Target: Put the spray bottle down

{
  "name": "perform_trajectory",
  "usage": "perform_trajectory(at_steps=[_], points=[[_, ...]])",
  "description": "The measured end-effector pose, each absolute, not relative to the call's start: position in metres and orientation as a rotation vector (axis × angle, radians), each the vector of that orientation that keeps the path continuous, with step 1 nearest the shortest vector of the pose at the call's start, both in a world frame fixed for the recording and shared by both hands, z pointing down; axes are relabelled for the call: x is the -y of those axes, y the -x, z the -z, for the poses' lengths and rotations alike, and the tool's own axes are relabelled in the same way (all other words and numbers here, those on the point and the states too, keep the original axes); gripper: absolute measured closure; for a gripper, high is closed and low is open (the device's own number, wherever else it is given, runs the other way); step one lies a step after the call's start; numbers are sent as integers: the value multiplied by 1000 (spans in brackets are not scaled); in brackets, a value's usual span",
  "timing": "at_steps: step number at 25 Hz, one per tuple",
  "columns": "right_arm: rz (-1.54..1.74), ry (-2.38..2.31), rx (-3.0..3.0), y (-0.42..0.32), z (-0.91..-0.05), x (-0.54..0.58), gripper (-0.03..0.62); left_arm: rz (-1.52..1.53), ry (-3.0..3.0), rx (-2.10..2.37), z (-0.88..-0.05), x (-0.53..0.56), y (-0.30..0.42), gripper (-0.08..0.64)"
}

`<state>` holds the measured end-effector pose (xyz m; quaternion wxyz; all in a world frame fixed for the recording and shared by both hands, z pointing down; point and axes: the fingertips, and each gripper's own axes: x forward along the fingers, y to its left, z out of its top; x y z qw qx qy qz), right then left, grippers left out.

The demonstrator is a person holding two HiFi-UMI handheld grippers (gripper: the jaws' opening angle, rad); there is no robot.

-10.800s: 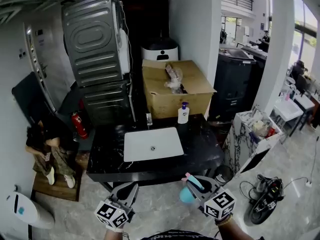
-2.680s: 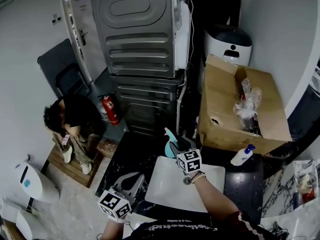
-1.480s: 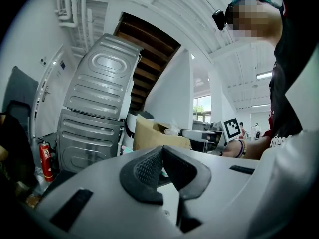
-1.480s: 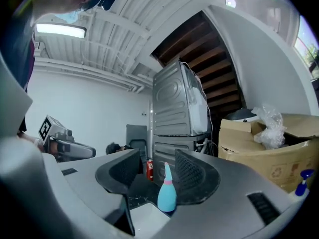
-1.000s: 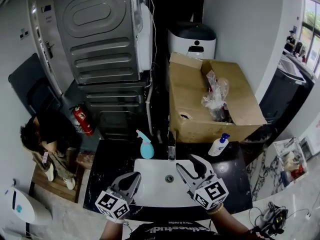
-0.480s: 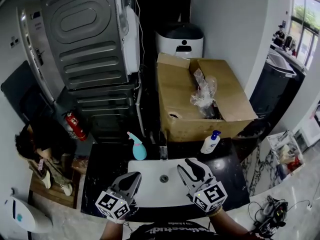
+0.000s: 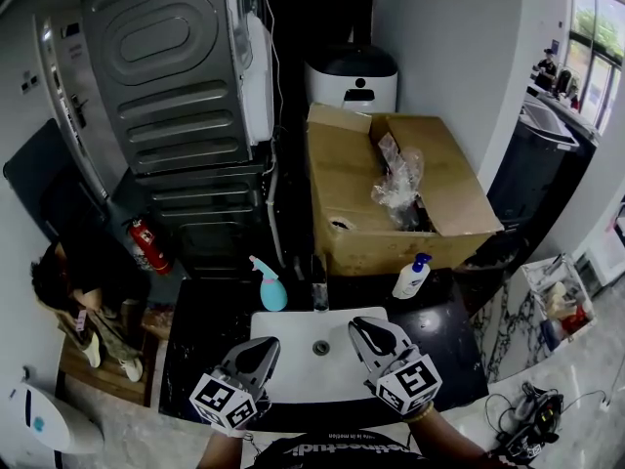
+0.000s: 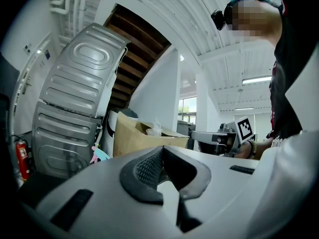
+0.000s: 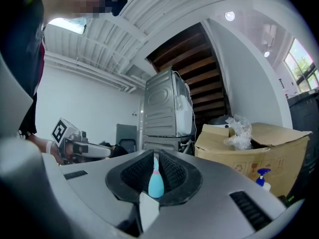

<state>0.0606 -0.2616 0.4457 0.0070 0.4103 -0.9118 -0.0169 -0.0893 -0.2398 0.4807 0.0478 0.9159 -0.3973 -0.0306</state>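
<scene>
From my head, the spray bottle (image 7: pixel 268 289) stands upright on the black counter (image 7: pixel 195 350), at the far left corner of the white sink (image 7: pixel 322 374), just left of the faucet (image 7: pixel 319 296). Its long axis is vertical and its nozzle points far-left. It is already set down, I judge. My right gripper (image 7: pixel 372 328) hovers over the near right part of the basin, well apart from the bottle. My left gripper (image 7: pixel 262 346) is the nearer one, with the bottle straight beyond it. A pump bottle (image 7: pixel 411 277) and a cardboard box (image 7: pixel 352 233) sit far right, out of the way.

In my left gripper view, the jaws meet at the tips with nothing between them. The bottle's teal shoulder (image 8: pixel 99 155) peeks out far left.

In my right gripper view, the jaws are closing to a narrow slit. The bottle (image 9: pixel 155 182) shows through it, far off across the sink and not gripped. The only obstacle on a straight path to it would be the faucet.
</scene>
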Motion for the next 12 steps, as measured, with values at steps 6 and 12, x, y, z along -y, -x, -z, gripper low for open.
perform_trajectory(at_steps=[6,12], points=[[22,-1240,2881,-53,-446,257,545,76,-2818,1211,-481,234,80,545],[12,-1209,2914,-46,-443,250,552,83,-2883,1200,-471,232,65,545]])
